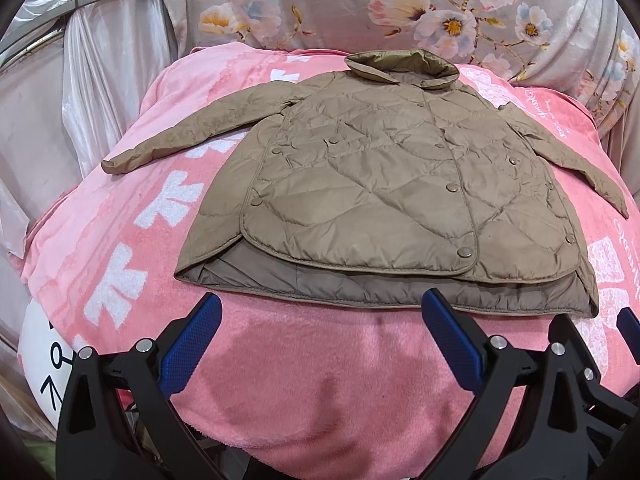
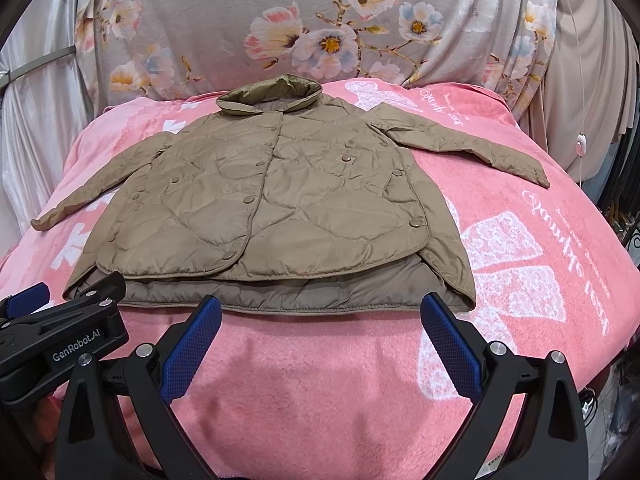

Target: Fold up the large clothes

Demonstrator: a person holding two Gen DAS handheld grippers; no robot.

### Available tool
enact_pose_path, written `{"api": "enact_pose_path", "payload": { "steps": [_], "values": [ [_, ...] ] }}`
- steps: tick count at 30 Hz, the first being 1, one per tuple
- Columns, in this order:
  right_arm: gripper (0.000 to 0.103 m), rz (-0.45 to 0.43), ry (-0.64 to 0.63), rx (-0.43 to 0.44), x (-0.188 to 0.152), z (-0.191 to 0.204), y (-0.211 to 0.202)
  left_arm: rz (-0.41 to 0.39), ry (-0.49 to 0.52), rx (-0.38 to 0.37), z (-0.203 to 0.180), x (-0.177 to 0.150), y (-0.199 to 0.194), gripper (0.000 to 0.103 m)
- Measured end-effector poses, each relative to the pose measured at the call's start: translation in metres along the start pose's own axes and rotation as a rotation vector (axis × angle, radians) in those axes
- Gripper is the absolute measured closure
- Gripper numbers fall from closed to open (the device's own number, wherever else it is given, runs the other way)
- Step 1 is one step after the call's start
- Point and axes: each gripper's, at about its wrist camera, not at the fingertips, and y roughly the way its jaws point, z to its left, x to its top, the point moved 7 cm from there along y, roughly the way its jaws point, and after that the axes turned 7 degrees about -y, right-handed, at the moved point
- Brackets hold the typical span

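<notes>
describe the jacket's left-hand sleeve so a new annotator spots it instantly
Start at the pink blanket, then the tan quilted jacket spread flat on it. The sleeve runs from its shoulder out toward the white curtain; unlike the body, it carries no snap buttons.

The left gripper (image 1: pixel 320 320) sits at the bottom of its frame, its two blue-padded fingers (image 1: pixel 192 344) spread wide with nothing between them. The right gripper (image 2: pixel 320 320) is posed the same way, fingers (image 2: pixel 452 344) splayed and holding nothing. In the right view's lower left corner, the left gripper's black body shows alongside.
</notes>
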Motion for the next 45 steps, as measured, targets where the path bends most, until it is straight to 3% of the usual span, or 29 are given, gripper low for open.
{"api": "enact_pose_path", "payload": {
  "steps": [45],
  "values": [
    [0.005,0.0,0.002,0.004,-0.0009,0.0034,-0.0003,-0.002,-0.002,-0.002,0.0047,-0.0008,-0.0016,0.005]
  ]
}}
